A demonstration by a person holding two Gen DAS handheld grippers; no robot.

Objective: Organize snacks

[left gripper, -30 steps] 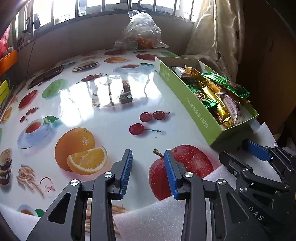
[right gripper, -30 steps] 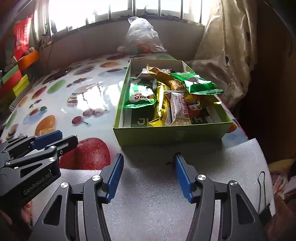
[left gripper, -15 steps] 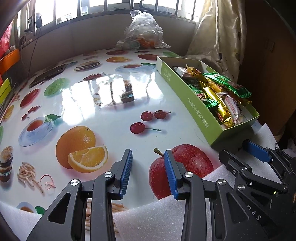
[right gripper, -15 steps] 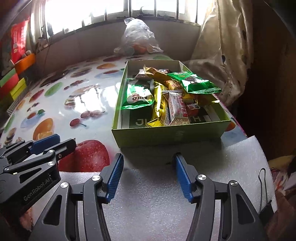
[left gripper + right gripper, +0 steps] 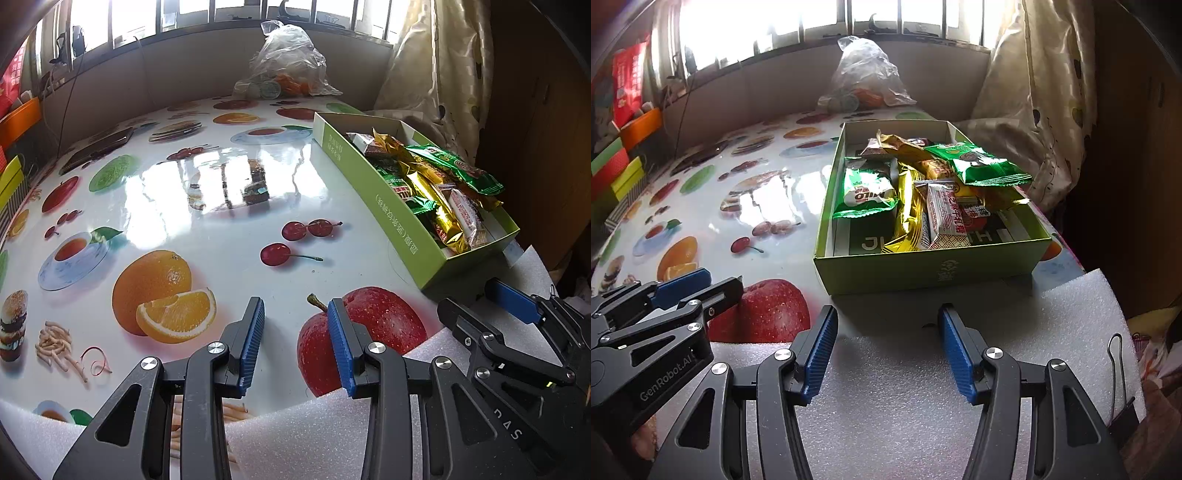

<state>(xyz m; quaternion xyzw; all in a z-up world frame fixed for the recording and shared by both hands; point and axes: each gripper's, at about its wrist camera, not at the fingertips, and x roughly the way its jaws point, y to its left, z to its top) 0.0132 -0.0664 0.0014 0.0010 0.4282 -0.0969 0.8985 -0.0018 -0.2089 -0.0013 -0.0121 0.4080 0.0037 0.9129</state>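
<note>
Right gripper (image 5: 886, 350) — snack box (image 5: 931, 271) just ahead

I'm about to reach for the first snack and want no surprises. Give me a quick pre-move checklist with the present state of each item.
1. Right gripper open and empty: ok.
2. Left gripper open and empty: ok.
3. Green box directly ahead of the right gripper, top open: ok.
4. Snacks reachable from above: ok; the Milo packet lies on top at the box's left side.
5. Path over the foam sheet to the box unobstructed: ok.
6. Where the snacks should go: cannot tell.
</note>
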